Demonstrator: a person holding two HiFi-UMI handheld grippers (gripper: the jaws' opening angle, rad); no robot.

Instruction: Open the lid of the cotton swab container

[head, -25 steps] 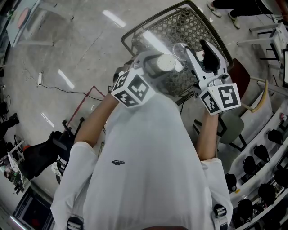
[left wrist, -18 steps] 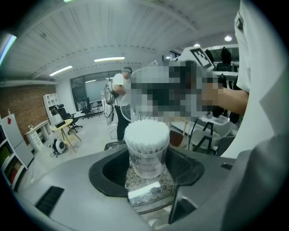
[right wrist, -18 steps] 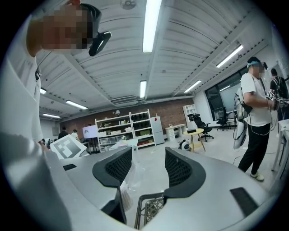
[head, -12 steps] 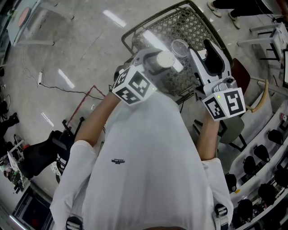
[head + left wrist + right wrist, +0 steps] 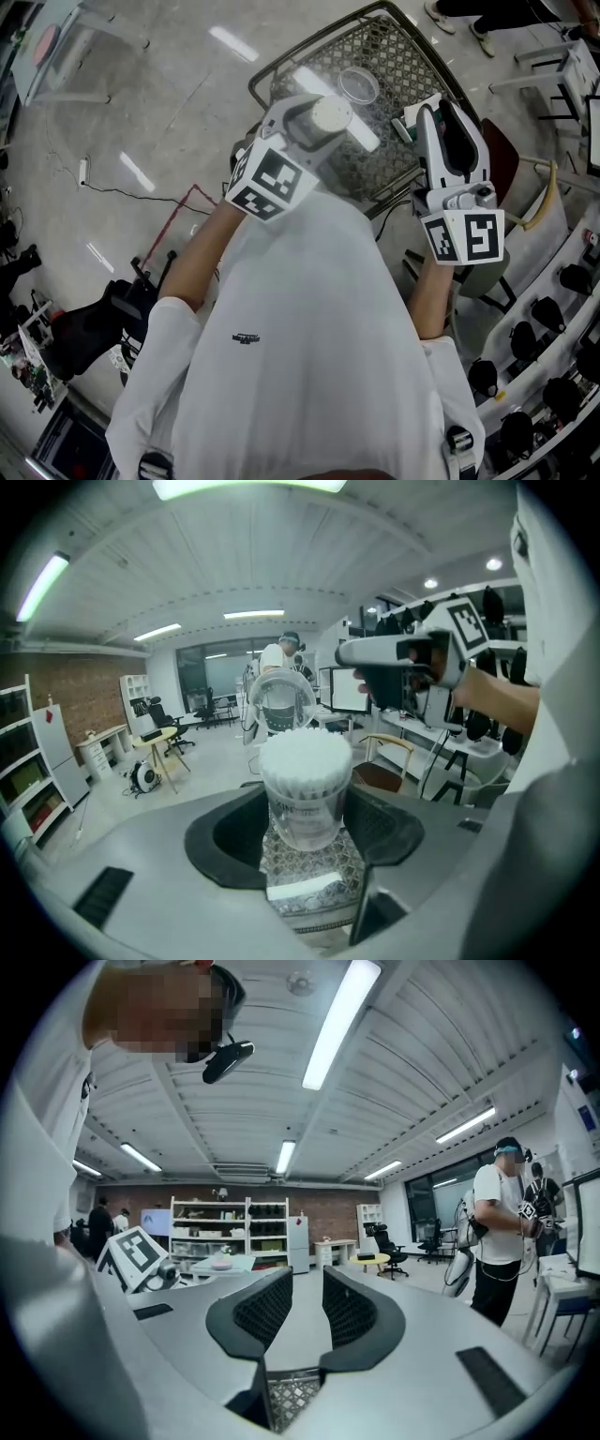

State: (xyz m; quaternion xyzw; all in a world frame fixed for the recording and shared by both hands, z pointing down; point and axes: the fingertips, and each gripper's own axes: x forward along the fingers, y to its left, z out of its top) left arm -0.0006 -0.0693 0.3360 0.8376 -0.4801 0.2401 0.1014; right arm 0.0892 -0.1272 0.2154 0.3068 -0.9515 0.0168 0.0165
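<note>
The cotton swab container (image 5: 302,789) is a clear round tub packed with white swabs, and my left gripper (image 5: 302,810) is shut on its lower body. Its clear round lid (image 5: 281,697) stands tipped up behind the swabs, off the mouth. From the head view the white swab tops (image 5: 330,114) show, with the lid (image 5: 358,84) just beyond them. My right gripper (image 5: 419,120) hangs to the right of the container, apart from the lid. Its jaws have just been closing and stand with a narrow gap (image 5: 307,1290), nothing between them.
A metal mesh table (image 5: 398,52) lies below both grippers. A dark red chair (image 5: 499,155) stands at its right, and a cable runs over the floor (image 5: 141,187) at the left. A person in white (image 5: 502,1232) stands at the right; shelves (image 5: 230,1232) line the far wall.
My right gripper has drawn off the lid to the right, and its jaws have narrowed. The lid has swung up and away from the container mouth. The left gripper has shifted a little with the container.
</note>
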